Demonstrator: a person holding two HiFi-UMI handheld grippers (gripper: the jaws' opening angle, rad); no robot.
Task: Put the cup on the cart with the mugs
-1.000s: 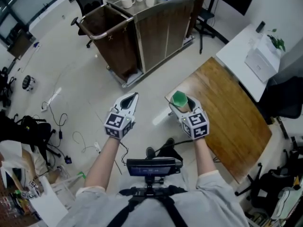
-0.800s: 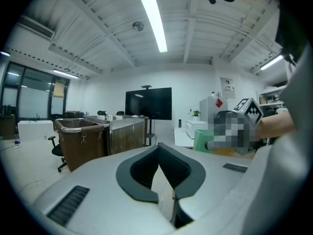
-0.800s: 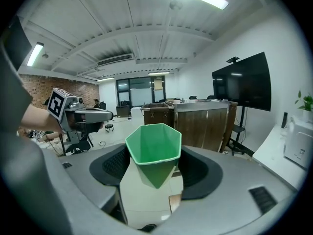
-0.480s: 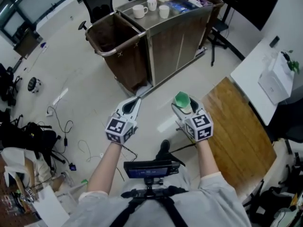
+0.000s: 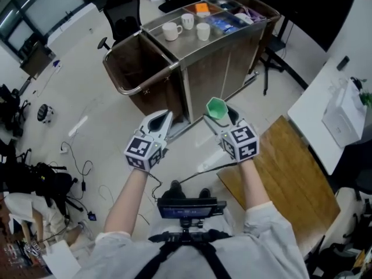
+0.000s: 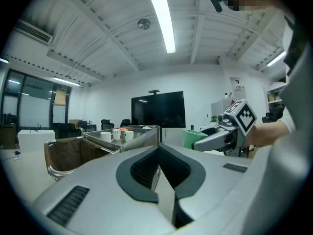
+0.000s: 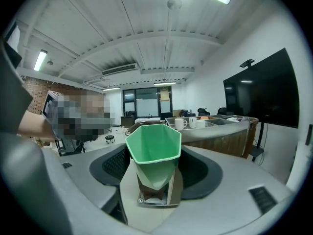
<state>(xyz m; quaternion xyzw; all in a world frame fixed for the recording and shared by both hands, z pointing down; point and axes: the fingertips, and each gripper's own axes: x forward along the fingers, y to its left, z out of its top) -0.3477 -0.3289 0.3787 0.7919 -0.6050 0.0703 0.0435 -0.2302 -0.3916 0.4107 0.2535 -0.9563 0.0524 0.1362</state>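
The steel-topped cart (image 5: 224, 68) ahead of us has dark wood-grain side panels, and a brown fabric bag (image 5: 139, 71) hangs open on a tube frame at its left end. Three smooth white mugs (image 5: 171, 32) stand on the flat top. The bins beyond them hold something orange and some blue items, whose print is too small to read. Our right gripper (image 5: 221, 118) clamps the green cup (image 5: 216, 107), faceted with an angular rim, upright in the air short of the cart. Our left gripper (image 5: 160, 121) is closed on nothing.
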